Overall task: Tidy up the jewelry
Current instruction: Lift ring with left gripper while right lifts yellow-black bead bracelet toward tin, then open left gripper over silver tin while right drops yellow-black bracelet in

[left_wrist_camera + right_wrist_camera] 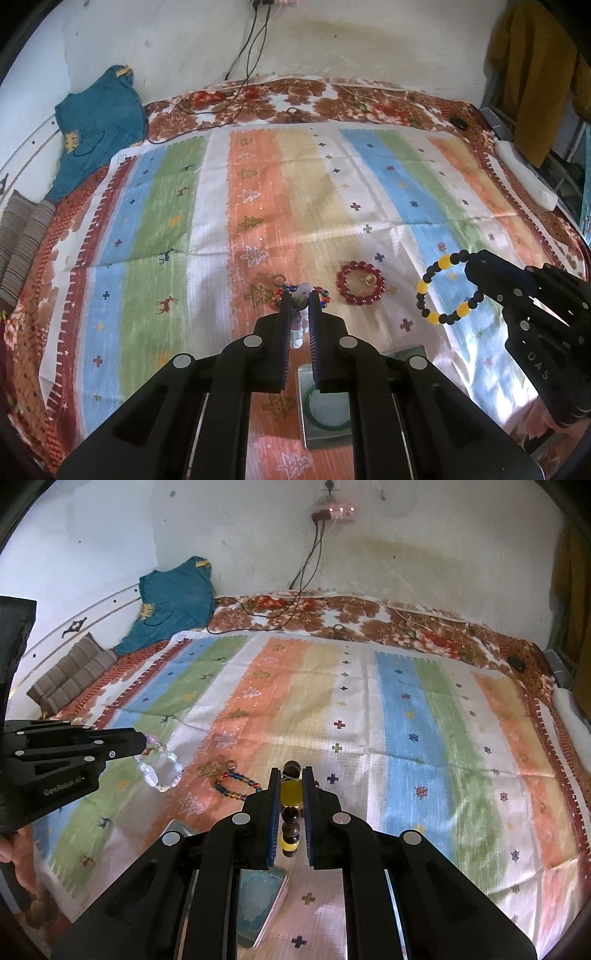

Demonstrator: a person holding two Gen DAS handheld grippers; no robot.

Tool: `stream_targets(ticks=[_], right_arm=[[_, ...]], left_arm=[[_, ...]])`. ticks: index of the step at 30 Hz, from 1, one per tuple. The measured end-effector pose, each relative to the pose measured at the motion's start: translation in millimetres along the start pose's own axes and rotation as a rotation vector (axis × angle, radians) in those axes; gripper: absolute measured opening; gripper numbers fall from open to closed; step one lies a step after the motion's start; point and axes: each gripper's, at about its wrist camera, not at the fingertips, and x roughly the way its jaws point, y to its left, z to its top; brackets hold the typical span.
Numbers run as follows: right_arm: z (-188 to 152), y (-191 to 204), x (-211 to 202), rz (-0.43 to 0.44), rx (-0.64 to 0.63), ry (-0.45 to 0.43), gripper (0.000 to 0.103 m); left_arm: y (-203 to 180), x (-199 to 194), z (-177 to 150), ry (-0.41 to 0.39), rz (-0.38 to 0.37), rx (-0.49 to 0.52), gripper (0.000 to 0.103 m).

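I have two bracelets off the bed at once, one per hand. The black-and-yellow bracelet (447, 291) hangs from my right gripper (291, 775), whose fingers are clenched on one yellow bead, so the loop dangles freely instead of bunching. The clear crystal bracelet (160, 766) is pinched the same way in my left gripper (298, 295), its fingers closed on a bead with the rest drooping below.

Two pieces lie on the striped bed cover (184, 206): the red bead bracelet (360, 282) at one o'clock from my left fingertips, and the multicoloured bead bracelet (236, 784) at ten o'clock from my right ones.

At six o'clock, under my left gripper, sits a small metal tray (310, 413) already holding a green bangle (314, 421). I judge that is where these belong, so holding them by a single bead should let them drop in cleanly.
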Motion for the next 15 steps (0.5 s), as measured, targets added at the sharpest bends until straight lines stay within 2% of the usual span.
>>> stream_targets(ticks=[8, 15], right_arm=[[-15.4, 12.6, -11.2, 0.006, -0.024, 0.010, 0.012], [-26.2, 19.7, -21.2, 0.013, -0.032, 0.010, 0.012]], left_arm=[[-15.2, -16.3, -17.6, -0.011, 0.007, 0.047, 0.008], [-20.9, -28.5, -28.0, -0.020, -0.016, 0.052, 0.008]])
